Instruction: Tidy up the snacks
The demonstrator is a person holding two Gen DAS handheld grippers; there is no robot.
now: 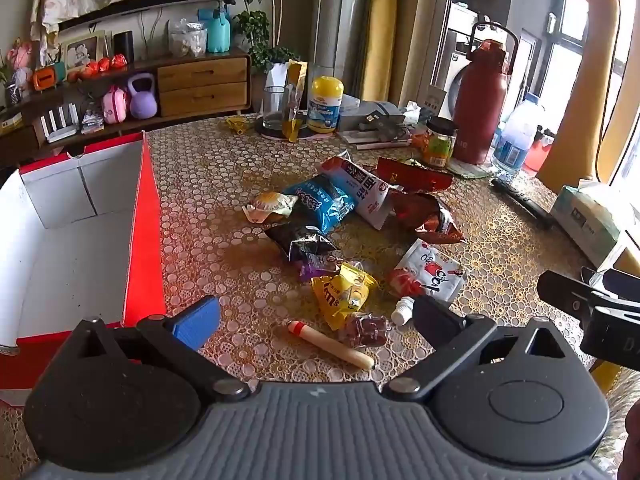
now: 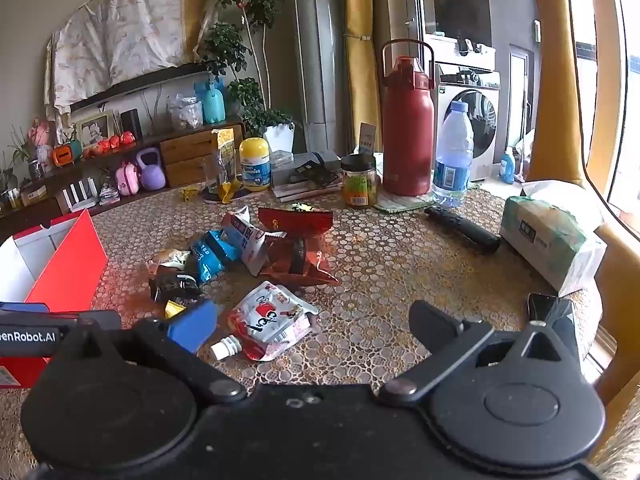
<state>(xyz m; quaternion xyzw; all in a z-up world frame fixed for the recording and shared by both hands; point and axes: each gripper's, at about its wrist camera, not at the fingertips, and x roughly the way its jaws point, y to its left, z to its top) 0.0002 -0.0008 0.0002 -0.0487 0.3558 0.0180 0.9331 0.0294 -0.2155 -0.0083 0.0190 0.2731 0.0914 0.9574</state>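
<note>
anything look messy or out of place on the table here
Yes: the snack packets lie in a loose, overlapping heap mid-table, none in the red box, which looks empty. A sausage stick lies apart near the front. Nothing looks spilled.

one red box (image 1: 142, 216), one sausage stick (image 1: 332, 345), one spouted pouch (image 2: 270, 326), two bottles: red flask (image 2: 407, 128), water bottle (image 2: 454, 156); roughly nine snack packets, overlapping.
</note>
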